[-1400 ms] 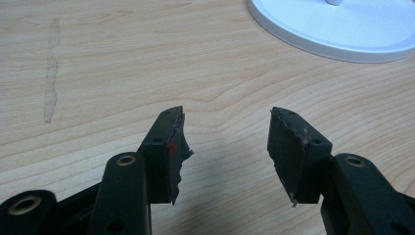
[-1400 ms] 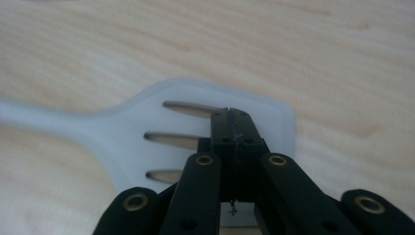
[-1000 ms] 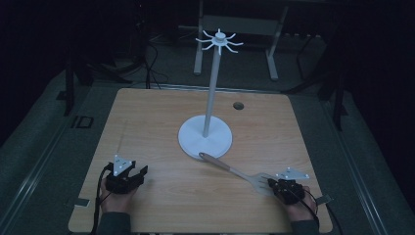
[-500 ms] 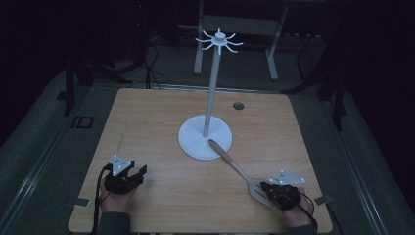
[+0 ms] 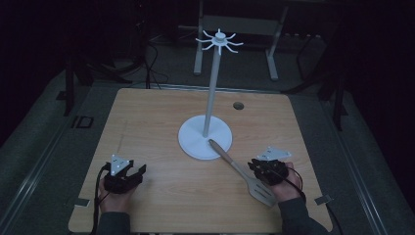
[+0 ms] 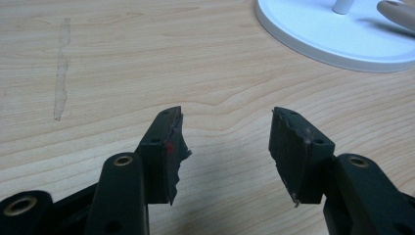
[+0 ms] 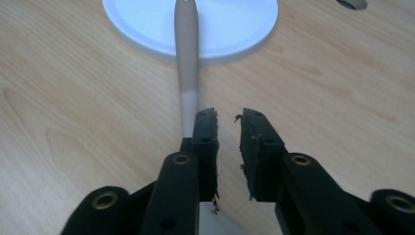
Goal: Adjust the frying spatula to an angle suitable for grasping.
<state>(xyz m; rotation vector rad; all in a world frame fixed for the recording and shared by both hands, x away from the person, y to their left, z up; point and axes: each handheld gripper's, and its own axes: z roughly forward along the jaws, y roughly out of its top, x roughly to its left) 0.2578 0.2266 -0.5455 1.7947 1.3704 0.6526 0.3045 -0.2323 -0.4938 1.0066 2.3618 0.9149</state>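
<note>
High view: a wooden table [image 5: 161,117] carried a white stand [image 5: 205,139] with a round base, a thin upright pole and a spoked crown, set slightly toward the far edge at centre. A spatula [image 5: 242,171] with a tan handle and pale slotted blade lay diagonally, its handle tip on the base rim and its blade near the right front corner, just beside the right gripper [image 5: 262,169]. The left gripper [image 5: 132,175] rested near the left front corner, with bare wood ahead. Left gripper view: the left gripper [image 6: 226,142] had its jaws wide apart over bare wood, with the stand base [image 6: 313,41] ahead. Right gripper view: the right gripper [image 7: 228,128] had its jaws narrowly apart, gripping nothing; the spatula handle [image 7: 187,54] ran beside and under the left jaw.
</note>
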